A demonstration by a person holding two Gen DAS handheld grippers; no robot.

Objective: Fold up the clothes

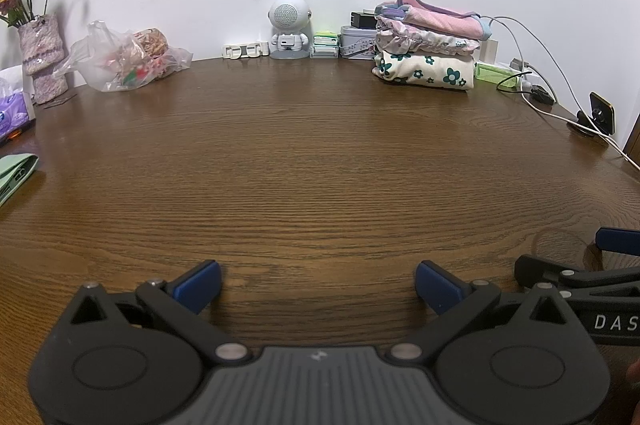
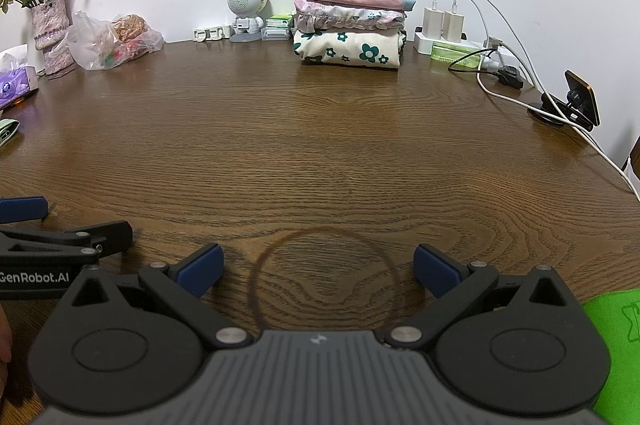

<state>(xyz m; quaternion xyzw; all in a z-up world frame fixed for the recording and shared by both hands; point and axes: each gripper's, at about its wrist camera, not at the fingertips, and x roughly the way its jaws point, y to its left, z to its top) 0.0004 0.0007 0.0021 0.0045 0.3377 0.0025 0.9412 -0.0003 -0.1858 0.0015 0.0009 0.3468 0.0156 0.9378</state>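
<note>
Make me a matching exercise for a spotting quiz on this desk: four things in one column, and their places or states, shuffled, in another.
Things:
1. folded clothes stack
2. astronaut speaker
3. flower vase
4. left claw

Places or states:
A. far left on the table, next to a plastic bag
B. open, holding nothing
C. by the wall, just left of the stack
D. at the back, left of the white chargers

Pairs: 1-D, 2-C, 3-A, 4-B
</note>
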